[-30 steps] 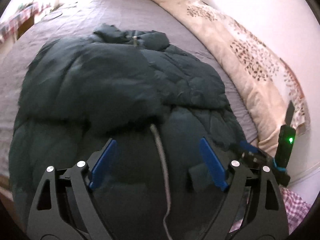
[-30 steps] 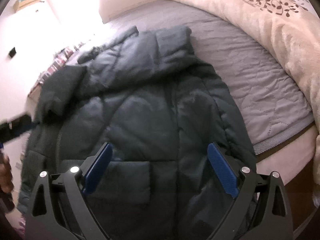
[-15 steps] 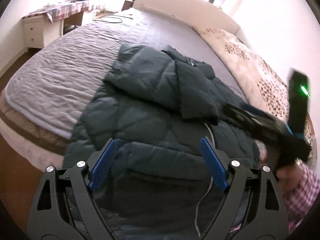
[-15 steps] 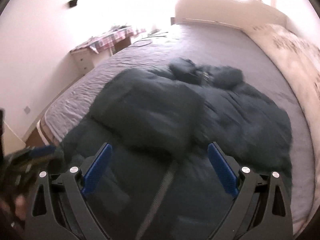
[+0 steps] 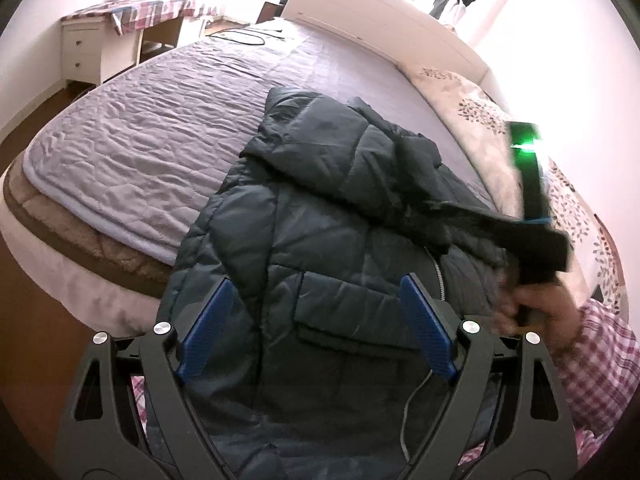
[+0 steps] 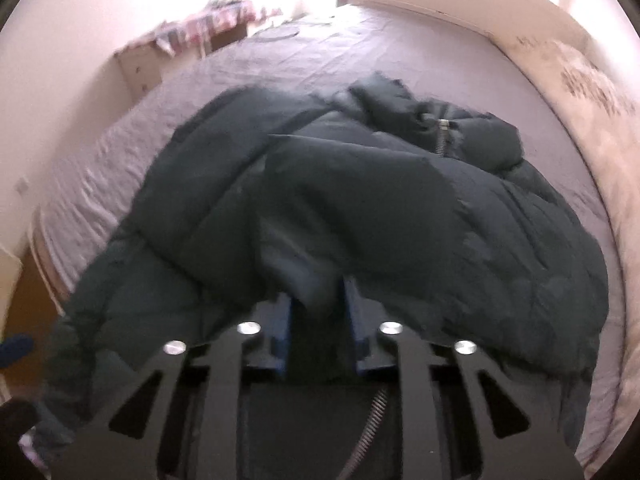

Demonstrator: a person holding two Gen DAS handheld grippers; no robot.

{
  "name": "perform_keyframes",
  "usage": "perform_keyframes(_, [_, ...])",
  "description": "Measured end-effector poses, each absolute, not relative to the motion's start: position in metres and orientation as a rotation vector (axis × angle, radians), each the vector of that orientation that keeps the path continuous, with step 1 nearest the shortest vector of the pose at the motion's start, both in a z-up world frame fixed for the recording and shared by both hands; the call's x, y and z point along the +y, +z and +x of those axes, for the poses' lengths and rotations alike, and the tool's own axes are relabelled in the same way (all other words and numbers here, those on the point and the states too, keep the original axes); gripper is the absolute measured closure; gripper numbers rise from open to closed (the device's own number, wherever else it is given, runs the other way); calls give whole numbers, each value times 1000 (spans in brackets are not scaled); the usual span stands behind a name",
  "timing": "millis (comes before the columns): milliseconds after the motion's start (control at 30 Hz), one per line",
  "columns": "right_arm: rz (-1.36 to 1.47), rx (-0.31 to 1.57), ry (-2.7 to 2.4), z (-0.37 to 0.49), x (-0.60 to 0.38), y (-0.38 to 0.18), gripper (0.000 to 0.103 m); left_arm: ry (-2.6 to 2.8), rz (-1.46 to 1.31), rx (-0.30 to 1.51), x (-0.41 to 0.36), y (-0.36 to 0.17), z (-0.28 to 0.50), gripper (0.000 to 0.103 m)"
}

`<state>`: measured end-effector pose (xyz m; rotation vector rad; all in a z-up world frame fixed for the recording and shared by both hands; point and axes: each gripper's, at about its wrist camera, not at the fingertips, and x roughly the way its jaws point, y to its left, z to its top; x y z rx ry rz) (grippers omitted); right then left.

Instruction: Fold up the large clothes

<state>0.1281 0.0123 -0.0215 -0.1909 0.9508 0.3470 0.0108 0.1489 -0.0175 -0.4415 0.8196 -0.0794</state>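
**Taking hold of the sleeve for the fold**

Left gripper (image 5: pixel 316 332): jaws spread wide, empty, above the hem of the dark puffer jacket (image 5: pixel 320 240) lying on the grey bed cover (image 5: pixel 160 132). Right gripper (image 6: pixel 316 320): jaws closing on a fold of sleeve (image 6: pixel 312 280). Better to pinch deeply, then carry across without dragging the padding.

The jacket (image 5: pixel 328 240) is a dark green quilted puffer jacket. It lies spread on the bed and fills the centre and lower part of both frames. One sleeve (image 5: pixel 344 152) is folded across the chest, running from the upper centre toward the right in the left wrist view. A patch pocket (image 5: pixel 356 312) shows on the front, low in the centre. A metal zipper (image 6: pixel 443 136) is visible at the crumpled collar, in the upper right of the right wrist view.
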Motion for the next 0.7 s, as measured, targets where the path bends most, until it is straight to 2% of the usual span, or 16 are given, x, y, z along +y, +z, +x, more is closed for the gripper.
perform_keyframes(267, [111, 910, 280, 108, -94, 19, 82, -113, -412, 828, 133, -16, 20, 19])
perform_keyframes(333, [147, 905, 216, 104, -122, 17, 66, -116, -408, 834, 128, -16, 22, 19])
perform_keyframes(400, [165, 900, 155, 100, -141, 14, 42, -118, -404, 839, 125, -15, 23, 19])
perform_keyframes(700, [421, 967, 108, 85, -205, -20, 37, -108, -365, 858, 113, -14, 25, 19])
